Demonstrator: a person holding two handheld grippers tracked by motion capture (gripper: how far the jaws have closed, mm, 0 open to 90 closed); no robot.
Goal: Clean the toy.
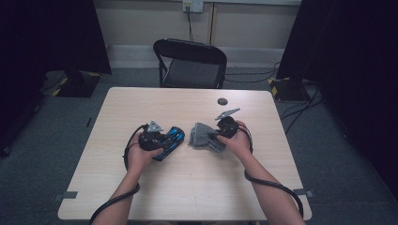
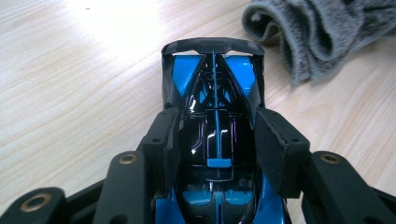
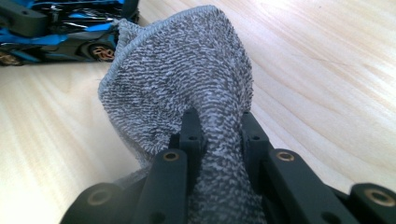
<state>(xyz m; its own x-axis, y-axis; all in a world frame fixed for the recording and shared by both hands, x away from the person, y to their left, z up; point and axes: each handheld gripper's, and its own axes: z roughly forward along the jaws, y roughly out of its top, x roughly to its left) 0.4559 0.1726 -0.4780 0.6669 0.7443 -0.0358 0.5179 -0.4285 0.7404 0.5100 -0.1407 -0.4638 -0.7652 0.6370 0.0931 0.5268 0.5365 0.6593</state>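
A glossy blue and black toy race car (image 2: 215,116) rests on the wooden table (image 1: 197,187), its rear wing pointing away from the camera. My left gripper (image 2: 215,140) is shut on the car's body, one pad on each flank; in the high view the car (image 1: 170,139) sticks out to the right of the left gripper (image 1: 162,139). A grey terry cloth (image 3: 187,79) is bunched between the pads of my right gripper (image 3: 218,133), which is shut on it. The cloth (image 1: 201,135) hangs just right of the car, ahead of the right gripper (image 1: 213,137).
A small dark round disc (image 1: 222,101) lies on the table toward its far edge. A black folding chair (image 1: 190,63) stands behind the table. Cables (image 1: 270,185) trail from both grippers along the forearms. Dark curtains flank the room.
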